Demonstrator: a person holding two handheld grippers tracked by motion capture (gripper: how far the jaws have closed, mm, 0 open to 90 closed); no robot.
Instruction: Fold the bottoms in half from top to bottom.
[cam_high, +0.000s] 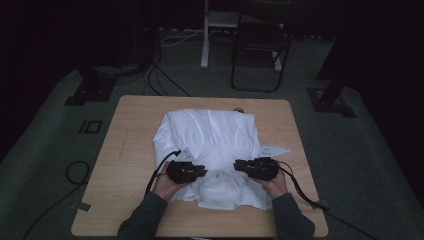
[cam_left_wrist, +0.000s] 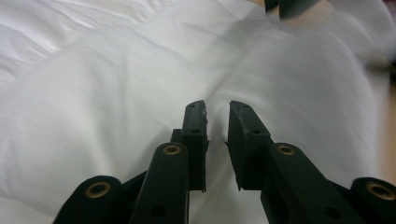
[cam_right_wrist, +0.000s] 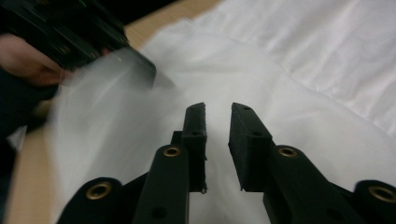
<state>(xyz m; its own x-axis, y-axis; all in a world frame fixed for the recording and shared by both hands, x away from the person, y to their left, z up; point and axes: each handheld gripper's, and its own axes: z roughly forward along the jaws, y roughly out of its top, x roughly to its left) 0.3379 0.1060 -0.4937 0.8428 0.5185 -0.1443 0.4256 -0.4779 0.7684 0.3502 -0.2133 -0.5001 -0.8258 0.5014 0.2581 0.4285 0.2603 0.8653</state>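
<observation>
While we lean over the desk (cam_high: 125, 150), our left tool (cam_high: 200, 171) and right tool (cam_high: 239, 164) face each other above the near edge of a white garment (cam_high: 210, 132), which lies spread across the middle of the desk, its near hem toward six o'clock. Each tool's jaws stand a narrow gap apart, nothing pinched between them, white cloth (cam_left_wrist: 116, 93) lying beneath. From above we see both hands, the trailing cables and a chair (cam_high: 260, 45) at twelve o'clock. Seen from the right tool (cam_right_wrist: 218, 109), the other hand (cam_right_wrist: 28, 60) sits at ten o'clock, blurred.
</observation>
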